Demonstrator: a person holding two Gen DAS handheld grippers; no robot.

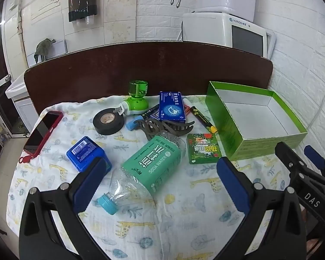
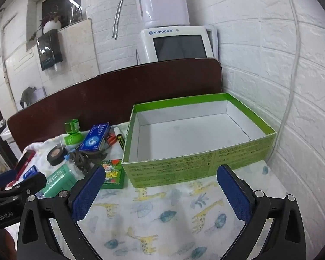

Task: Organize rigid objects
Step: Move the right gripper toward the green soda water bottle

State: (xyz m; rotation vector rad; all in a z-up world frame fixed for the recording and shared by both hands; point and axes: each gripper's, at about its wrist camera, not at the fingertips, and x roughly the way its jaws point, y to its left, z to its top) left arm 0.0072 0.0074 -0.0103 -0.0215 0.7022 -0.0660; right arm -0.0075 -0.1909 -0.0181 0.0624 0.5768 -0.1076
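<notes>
Left gripper (image 1: 160,173): jaws spread above soda water bottle (image 1: 149,169), lying flat. Right gripper (image 2: 160,195): jaws spread, near green box (image 2: 197,164), open, at right.

Clear crinkled plastic bottle (image 1: 140,173) (glossy label) on soft printed cloth (image 1: 195,205).

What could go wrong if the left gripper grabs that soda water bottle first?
The clear plastic bottle with the green label lies on its side, so it may roll away from the open left gripper. Its base touches the grey hair claw clip, which could get dragged along. The green cardboard box is light and might slide.
</notes>
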